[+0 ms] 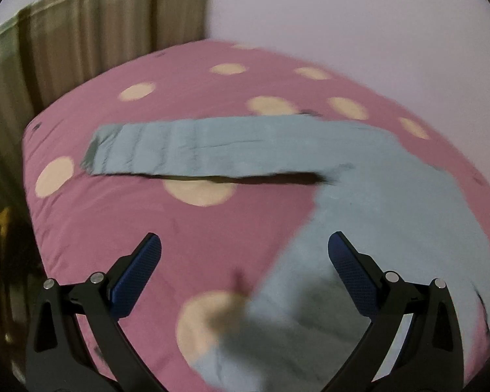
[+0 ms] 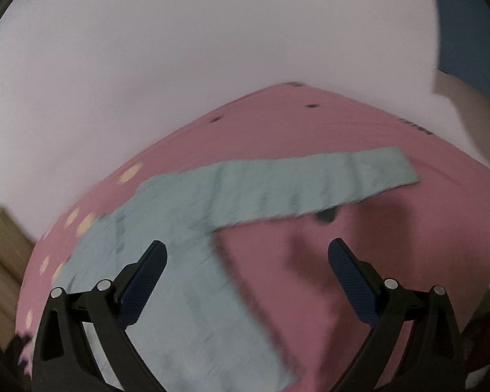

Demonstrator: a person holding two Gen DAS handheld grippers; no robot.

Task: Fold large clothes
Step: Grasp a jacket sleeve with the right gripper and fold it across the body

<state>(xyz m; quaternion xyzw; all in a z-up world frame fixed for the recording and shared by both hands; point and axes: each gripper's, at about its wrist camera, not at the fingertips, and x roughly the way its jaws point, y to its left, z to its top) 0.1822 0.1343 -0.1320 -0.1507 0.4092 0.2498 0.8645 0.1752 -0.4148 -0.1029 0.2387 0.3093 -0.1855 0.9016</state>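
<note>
A light blue long-sleeved garment (image 1: 392, 209) lies flat on a pink bed cover with cream dots (image 1: 147, 215). In the left wrist view one sleeve (image 1: 212, 147) stretches out to the left. My left gripper (image 1: 245, 245) is open and empty above the garment's left edge. In the right wrist view the garment (image 2: 186, 294) lies at lower left, and its other sleeve (image 2: 310, 183) stretches out to the right. My right gripper (image 2: 246, 248) is open and empty above the garment's right edge and the pink cover (image 2: 359, 228).
A beige curtain (image 1: 81, 42) hangs at the back left of the bed. A pale wall (image 2: 212, 49) runs behind the bed. A blue object (image 2: 467, 26) shows at the upper right in the right wrist view. Both views are motion-blurred.
</note>
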